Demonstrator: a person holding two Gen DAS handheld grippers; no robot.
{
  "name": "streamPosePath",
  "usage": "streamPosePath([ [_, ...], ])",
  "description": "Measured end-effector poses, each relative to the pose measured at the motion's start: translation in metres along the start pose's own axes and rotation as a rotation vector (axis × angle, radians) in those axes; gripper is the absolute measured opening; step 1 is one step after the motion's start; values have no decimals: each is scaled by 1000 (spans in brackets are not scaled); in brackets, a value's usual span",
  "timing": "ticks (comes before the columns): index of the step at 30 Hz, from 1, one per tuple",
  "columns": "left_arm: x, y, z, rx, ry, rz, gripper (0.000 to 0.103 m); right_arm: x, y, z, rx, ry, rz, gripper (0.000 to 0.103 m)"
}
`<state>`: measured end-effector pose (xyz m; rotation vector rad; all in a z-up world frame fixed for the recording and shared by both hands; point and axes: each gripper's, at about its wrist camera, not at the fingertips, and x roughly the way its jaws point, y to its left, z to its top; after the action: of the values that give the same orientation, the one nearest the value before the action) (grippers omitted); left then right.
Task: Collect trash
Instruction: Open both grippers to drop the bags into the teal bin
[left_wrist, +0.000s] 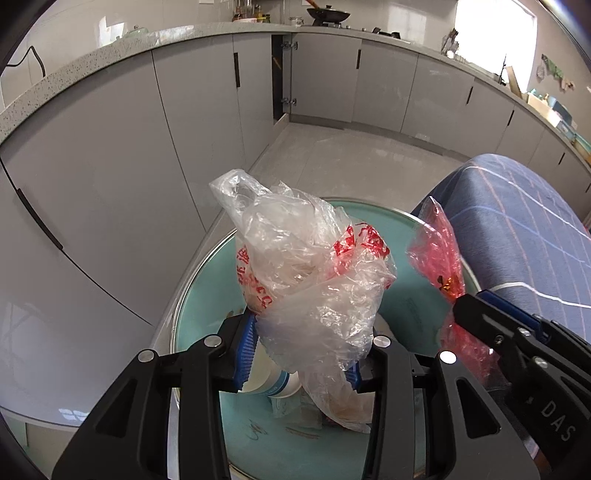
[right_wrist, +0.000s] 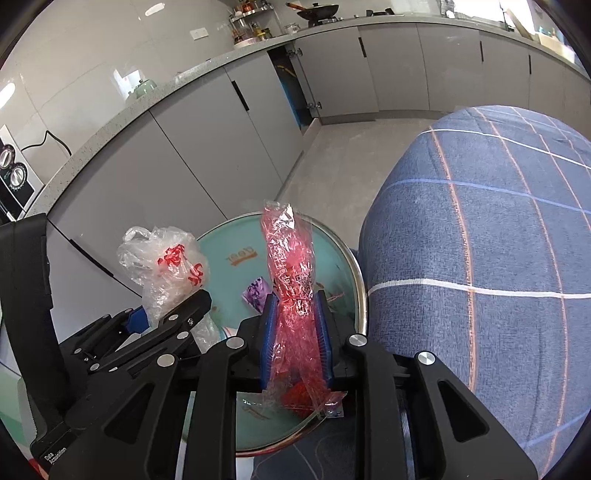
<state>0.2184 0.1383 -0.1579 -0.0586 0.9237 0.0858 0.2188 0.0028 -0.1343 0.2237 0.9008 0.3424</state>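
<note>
In a grey-cabinet kitchen, above a round teal worktop (left_wrist: 402, 258), the left claw (left_wrist: 301, 354) grips a clear plastic bag (left_wrist: 314, 280) and the right claw (right_wrist: 297, 332) pinches a red wrapper (right_wrist: 291, 266), both lifted clear for carrying off as trash.

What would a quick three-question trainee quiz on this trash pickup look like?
1. True or false: the left tongs are shut on the clear bag.
2. What do the right tongs hold? A) red wrapper B) paper cup C) spoon
3. Fill in: both bags hang over the round teal ___.

Key: 1 true; 2 A; 3 table.
</note>
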Motion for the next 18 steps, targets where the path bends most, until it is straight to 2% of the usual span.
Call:
streamPosePath([
  [5,6,1,-2,3,14,35,39,2,-2,4,1,-1,14,24],
  [7,7,2,-4,1,19,42,39,0,-3,5,0,-7,30,28],
  [9,10,1,-5,0,32,47,39,-3,-2,5,-4,-18,39,33],
  [13,10,-3,-7,16,42,57,41,-21,-4,3,8,-66,32,33],
  [15,6,-3,-8,5,36,60,48,-33,-6,1,7,-99,25,33],
  [18,-3,-5,-8,12,18,74,66,-48,-6,-4,-2,-134,-4,33],
])
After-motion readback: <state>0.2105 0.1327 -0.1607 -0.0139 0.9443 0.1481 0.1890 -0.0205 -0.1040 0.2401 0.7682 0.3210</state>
